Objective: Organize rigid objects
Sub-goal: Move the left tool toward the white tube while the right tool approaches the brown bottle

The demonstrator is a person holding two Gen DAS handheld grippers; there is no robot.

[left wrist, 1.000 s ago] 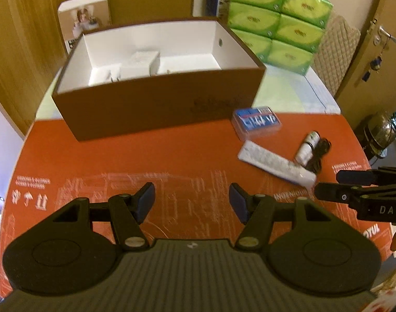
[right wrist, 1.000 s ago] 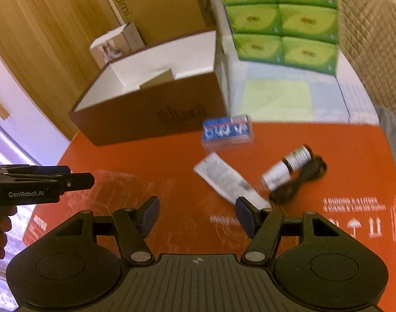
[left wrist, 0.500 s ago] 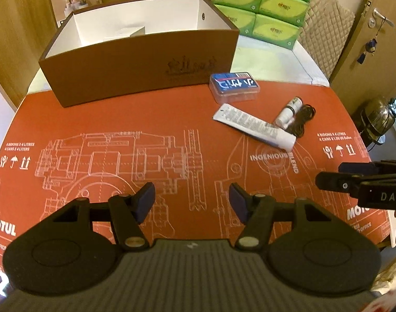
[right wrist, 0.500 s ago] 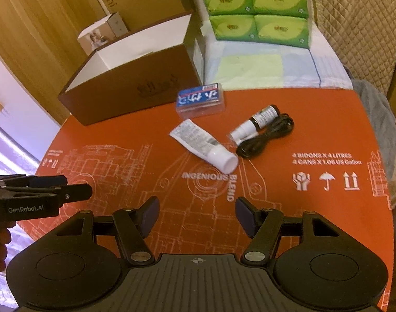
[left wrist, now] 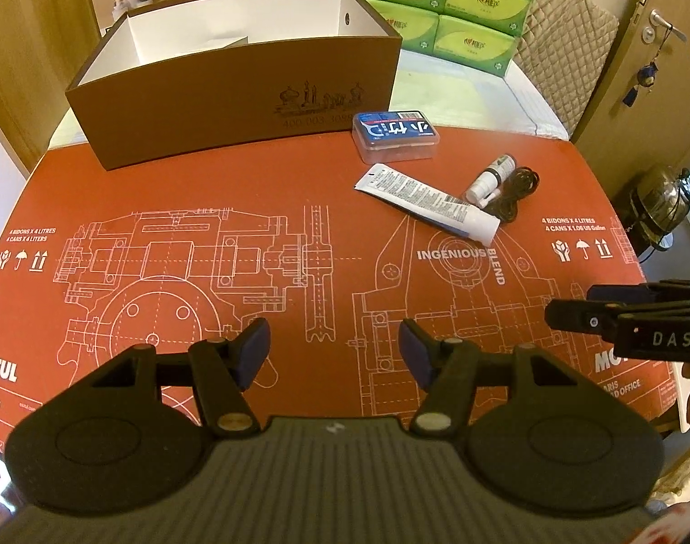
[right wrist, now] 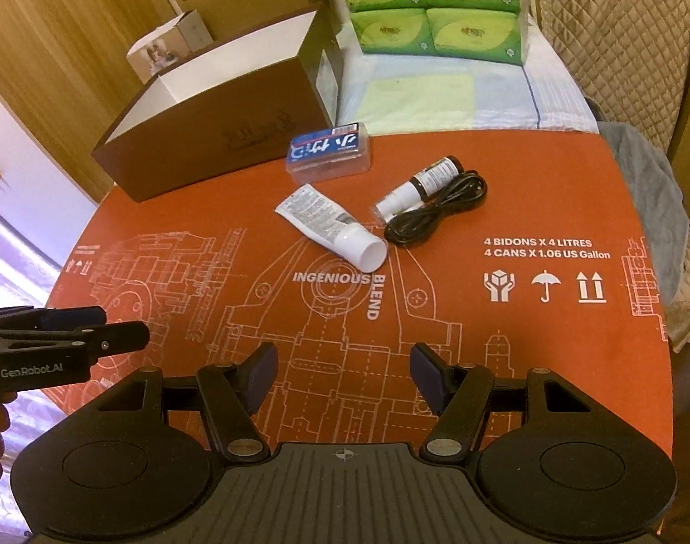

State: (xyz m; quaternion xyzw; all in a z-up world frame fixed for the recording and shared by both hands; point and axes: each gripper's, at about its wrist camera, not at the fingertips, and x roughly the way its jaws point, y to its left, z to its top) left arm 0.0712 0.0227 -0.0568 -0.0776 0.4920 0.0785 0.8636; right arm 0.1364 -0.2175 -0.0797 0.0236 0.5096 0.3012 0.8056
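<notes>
While both grippers hang over the near part of the red mat point(left wrist: 209, 190), nothing is held: the left gripper point(left wrist: 335, 347) has its jaws wide and empty, and so does the right gripper point(right wrist: 343, 369).

4 loose things lie toward the far right of the counter. A clear plastic case point(left wrist: 395, 136) with a blue label sits just beside the brown box point(left wrist: 236, 104), an open-topped carton at the far left. Nearer lies a white tube point(left wrist: 429, 201), and touching its right side are a small bottle point(right wrist: 420, 186) and a coiled black cable point(right wrist: 440, 211).

Trouble is most likely at that cluster. The bottle rests against the cable, so a grab there could snag a loop and drag both. It also looks round enough to roll toward the right edge if nudged. The tube's tapering body may slip from the pads.

Open room is generous across the near and left mat. The box's near wall stands tall, so anything carried would need to clear it.
</notes>
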